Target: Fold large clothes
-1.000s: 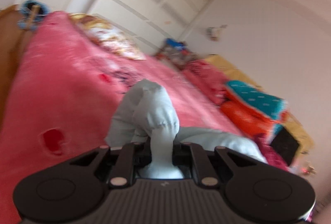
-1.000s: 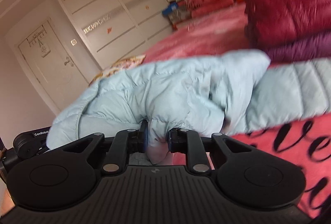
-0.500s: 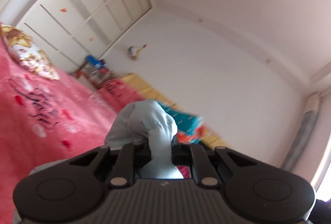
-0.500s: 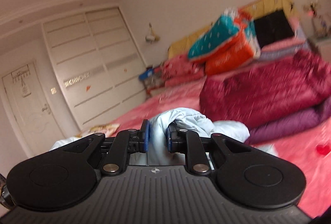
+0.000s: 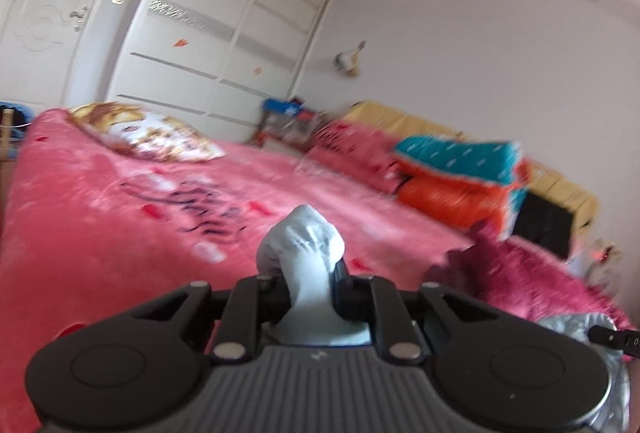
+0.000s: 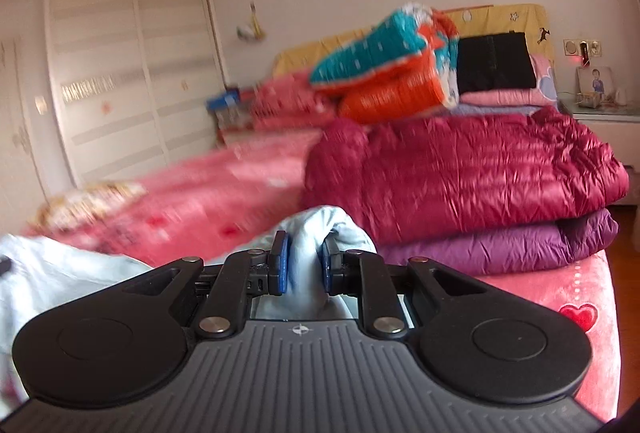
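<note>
A light blue puffer jacket (image 5: 304, 241) bunches up between the fingers of my left gripper (image 5: 310, 273), above the pink bed blanket (image 5: 100, 213). The left jaws are opening, though the pads still press a fold of it. My right gripper (image 6: 303, 265) is shut on another fold of the same jacket (image 6: 320, 221), pinched between its blue pads (image 6: 280, 265). More of the jacket (image 6: 60, 273) lies spread at the lower left of the right wrist view. Most of the garment is hidden below both grippers.
A folded dark red down coat (image 6: 460, 161) lies on a purple one (image 6: 500, 245) at the bed's right side. Teal and orange quilts (image 6: 392, 65) are stacked by the headboard. A patterned pillow (image 5: 148, 131) lies far left, with a white wardrobe (image 5: 240, 33) behind it.
The right gripper has risen with its fold, and the jacket's bulk has dropped out of its view. The left view has rolled back level onto the bed, the fold still between its fingers.
</note>
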Demonstrator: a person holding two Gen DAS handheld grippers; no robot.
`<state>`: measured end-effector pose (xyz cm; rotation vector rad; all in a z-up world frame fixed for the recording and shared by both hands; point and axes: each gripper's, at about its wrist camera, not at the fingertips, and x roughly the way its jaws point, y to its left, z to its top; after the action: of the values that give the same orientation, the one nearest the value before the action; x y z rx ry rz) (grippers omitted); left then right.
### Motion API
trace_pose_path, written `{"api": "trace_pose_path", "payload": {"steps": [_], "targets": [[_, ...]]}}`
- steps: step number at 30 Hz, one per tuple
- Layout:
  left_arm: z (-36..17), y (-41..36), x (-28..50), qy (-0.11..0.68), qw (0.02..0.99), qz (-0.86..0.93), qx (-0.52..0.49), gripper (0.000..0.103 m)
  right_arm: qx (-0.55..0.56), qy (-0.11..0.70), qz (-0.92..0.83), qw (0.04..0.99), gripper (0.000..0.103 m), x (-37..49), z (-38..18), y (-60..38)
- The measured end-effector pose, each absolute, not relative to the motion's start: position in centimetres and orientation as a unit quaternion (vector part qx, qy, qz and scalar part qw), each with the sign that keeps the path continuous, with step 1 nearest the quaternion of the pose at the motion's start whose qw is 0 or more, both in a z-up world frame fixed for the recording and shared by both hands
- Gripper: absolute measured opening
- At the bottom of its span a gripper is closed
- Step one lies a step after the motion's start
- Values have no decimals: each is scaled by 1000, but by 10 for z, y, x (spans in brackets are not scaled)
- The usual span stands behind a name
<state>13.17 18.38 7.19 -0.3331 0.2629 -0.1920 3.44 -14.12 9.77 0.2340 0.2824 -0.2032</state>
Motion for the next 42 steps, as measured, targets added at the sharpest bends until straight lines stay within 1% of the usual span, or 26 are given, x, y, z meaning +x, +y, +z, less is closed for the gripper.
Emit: {"api": "trace_pose_path", "payload": {"steps": [1,3,4,5,6,7,8,10,11,12,13,14,20,27,33,37,42], "targets": [[71,188,131,138,973,-87,-166,18,111,151,-104,977,20,47,89,-136],[67,192,137,154,972,-65,-167,27,95,168,-111,975,23,66,76,-134],[65,193,139,161,972,-52,-165,34,85,177,-115,974,25,74,70,-134],[63,196,138,166,972,-41,-163,43,79,183,-116,973,31,78,66,-134],[63,199,139,169,972,-30,-161,48,75,187,-117,972,36,86,61,-138],[63,203,137,169,973,-15,-159,62,72,192,-118,972,53,88,58,-137],[64,205,136,164,974,-3,-155,71,70,195,-119,971,68,88,56,-137],[68,209,132,147,978,19,-148,77,71,201,-120,970,74,91,52,-144],[72,212,128,139,979,29,-145,79,73,205,-119,969,81,89,50,-144],[75,214,124,131,980,37,-145,80,77,208,-119,968,86,87,50,-144],[80,217,119,122,981,42,-146,80,83,210,-120,967,98,86,49,-148],[84,218,115,114,981,44,-149,81,90,211,-121,966,101,83,49,-151],[118,215,83,66,987,17,-143,91,156,200,-126,959,103,52,54,-170],[139,191,43,57,991,-27,-120,94,171,181,-123,961,103,-5,60,-167],[140,163,3,84,991,-72,-80,95,191,186,-121,956,103,-50,52,-172],[130,147,-25,117,984,-110,-79,95,212,198,-123,949,103,-72,47,-172],[111,138,-49,165,974,-130,-81,95,192,211,-124,950,103,-95,44,-161]]}}
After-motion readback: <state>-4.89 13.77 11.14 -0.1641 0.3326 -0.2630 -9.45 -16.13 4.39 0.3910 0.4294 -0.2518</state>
